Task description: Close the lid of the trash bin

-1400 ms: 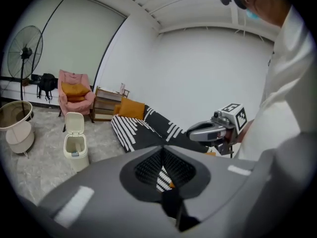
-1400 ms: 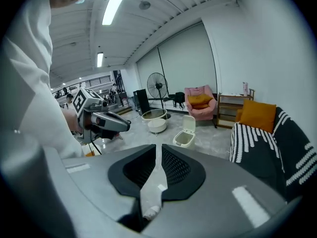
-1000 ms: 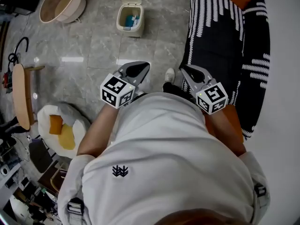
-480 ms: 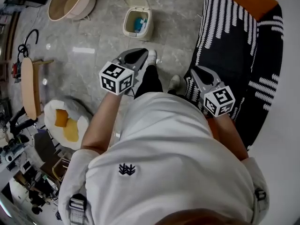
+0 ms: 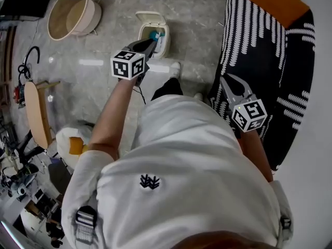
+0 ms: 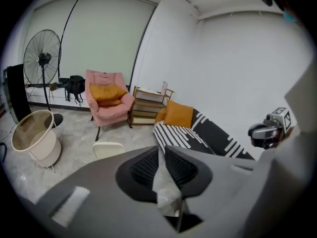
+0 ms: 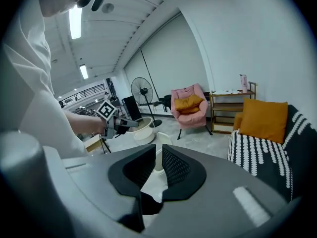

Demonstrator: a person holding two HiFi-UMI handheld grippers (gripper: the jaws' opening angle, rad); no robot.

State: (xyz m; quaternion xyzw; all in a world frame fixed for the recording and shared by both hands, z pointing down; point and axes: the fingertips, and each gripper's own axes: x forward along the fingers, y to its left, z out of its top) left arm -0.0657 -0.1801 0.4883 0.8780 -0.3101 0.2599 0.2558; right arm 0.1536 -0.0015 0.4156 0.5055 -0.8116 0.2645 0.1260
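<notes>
Bin (image 5: 165, 39) stands on the floor, lid (image 5: 147, 17) tipped up and open. Left gripper (image 5: 149, 42) is stretched out over the bin's near rim, possibly touching it, though that is hard to judge from above; its jaws are a narrow slit apart and empty. Right gripper (image 5: 226, 80) hangs by the sofa (image 5: 259, 45), well apart from the bin, jaws likewise slightly parted on nothing.
</notes>
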